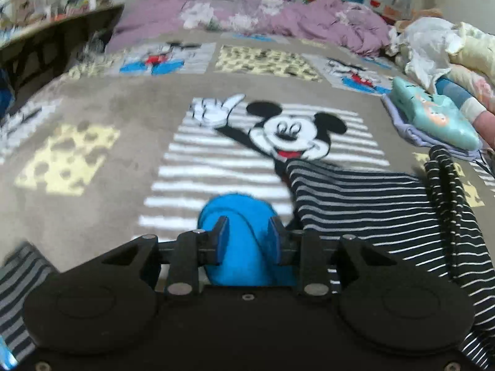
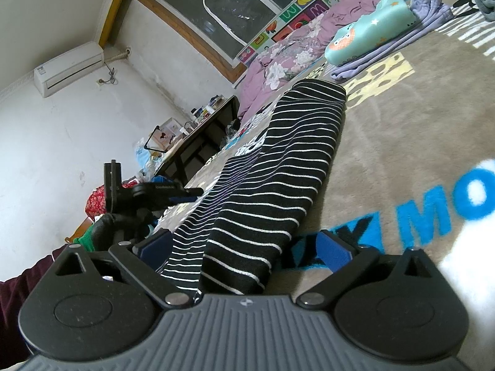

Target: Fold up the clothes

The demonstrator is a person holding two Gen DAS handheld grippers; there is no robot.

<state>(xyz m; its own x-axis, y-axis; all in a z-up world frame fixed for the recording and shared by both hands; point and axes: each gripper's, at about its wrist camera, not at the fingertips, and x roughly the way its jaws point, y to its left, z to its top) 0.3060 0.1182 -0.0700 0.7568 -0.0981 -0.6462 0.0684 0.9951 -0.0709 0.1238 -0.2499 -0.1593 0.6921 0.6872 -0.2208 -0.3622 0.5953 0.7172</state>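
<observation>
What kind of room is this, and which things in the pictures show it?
Most likely a bedroom in a home. A crumpled purple quilt lies at the far end of a cartoon-mouse blanket, folded clothes are stacked on it, and an air conditioner hangs on the wall beside a window.

A cartoon-print blanket (image 1: 108, 117) carries the striped garment (image 1: 371, 204), a teal pillow (image 1: 433, 114) and a purple quilt (image 1: 278, 12).
</observation>
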